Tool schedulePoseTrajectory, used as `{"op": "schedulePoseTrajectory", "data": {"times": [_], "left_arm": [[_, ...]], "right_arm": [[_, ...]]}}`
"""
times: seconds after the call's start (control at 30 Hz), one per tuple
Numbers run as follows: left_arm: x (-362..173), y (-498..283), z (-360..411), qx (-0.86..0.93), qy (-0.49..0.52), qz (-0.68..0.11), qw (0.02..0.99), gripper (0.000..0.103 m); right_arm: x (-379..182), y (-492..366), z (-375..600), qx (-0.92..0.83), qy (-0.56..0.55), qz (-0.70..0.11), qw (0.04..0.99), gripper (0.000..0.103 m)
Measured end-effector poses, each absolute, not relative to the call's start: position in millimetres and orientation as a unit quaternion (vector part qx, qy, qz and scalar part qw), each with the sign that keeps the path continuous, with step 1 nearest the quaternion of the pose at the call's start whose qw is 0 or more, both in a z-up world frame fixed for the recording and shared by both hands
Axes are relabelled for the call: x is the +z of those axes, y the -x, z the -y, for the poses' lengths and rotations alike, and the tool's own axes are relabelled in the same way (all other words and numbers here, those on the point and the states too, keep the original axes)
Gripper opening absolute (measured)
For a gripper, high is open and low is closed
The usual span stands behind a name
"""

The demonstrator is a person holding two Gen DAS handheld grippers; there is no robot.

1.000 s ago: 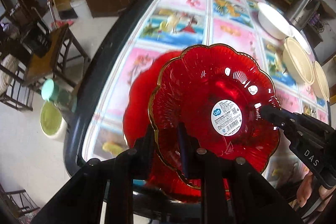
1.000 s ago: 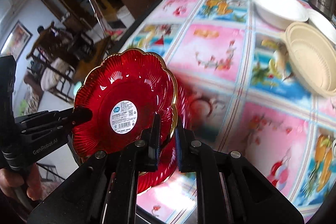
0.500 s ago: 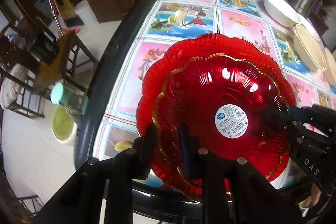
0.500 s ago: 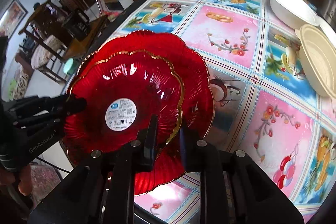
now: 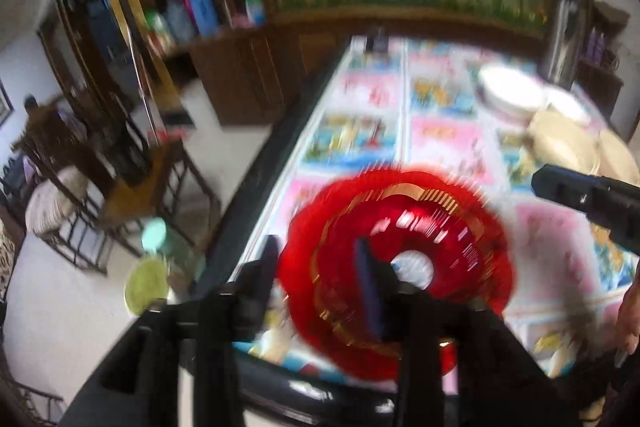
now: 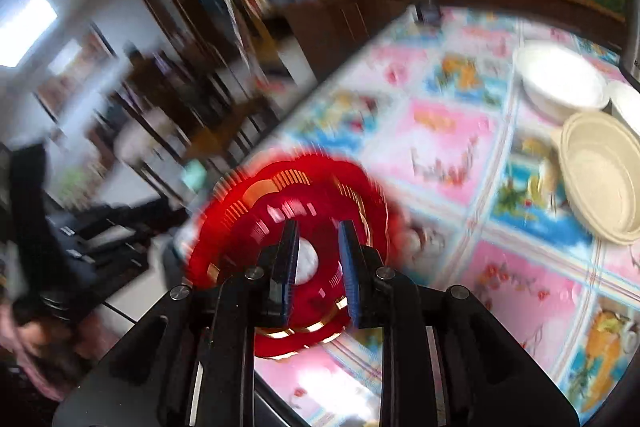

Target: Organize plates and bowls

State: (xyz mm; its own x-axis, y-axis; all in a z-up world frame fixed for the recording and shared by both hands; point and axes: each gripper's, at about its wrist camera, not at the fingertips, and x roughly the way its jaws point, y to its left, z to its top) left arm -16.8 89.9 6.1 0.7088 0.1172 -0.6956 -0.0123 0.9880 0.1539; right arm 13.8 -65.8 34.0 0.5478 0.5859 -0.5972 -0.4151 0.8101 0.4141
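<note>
On the red plates, a blurred, unreadable white label.

Red plates: translucent red, ribbed, scalloped rims trimmed in gold; white round label at centre. Surface: covering of pink and blue picture squares with pale borders. Near bowl: cream. Far bowl: white. Fingers: black with blue pads.

No readable text, white sticker on red plate blurred beyond reading
</note>
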Motion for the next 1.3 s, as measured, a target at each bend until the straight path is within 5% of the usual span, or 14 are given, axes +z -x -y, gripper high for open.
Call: {"op": "schedulePoseTrajectory", "data": {"times": [0.03, 0.1, 0.17, 0.73, 1.3], "left_arm": [[11.5, 23.7, -78.1, 0.033, -0.074, -0.353, 0.932, 0.069], [16.9, 30.6, -57.5, 0.027, -0.090, -0.316, 0.944, 0.079], [19.1, 31.5, -33.7, 0.011, -0.112, -0.295, 0.949, 0.079], [-6.5, -27.5, 69.8, -0.115, 0.000, -0.421, 0.900, 0.079], [-24.5, -74.6, 108.2, -0.030, -0.006, -0.426, 0.904, 0.079]], "right_arm": [[42.6, -3.3, 81.4, 0.280, -0.117, -0.341, 0.890, 0.026], [53.0, 11.4, 104.1, 0.263, -0.128, -0.293, 0.910, 0.058], [60.5, 26.1, 136.7, 0.242, -0.154, -0.249, 0.925, 0.073], [46.6, 65.8, 346.5, 0.125, -0.332, -0.261, 0.898, 0.073], [-9.9, -22.9, 336.0, 0.147, -0.400, -0.364, 0.828, 0.073]]}}
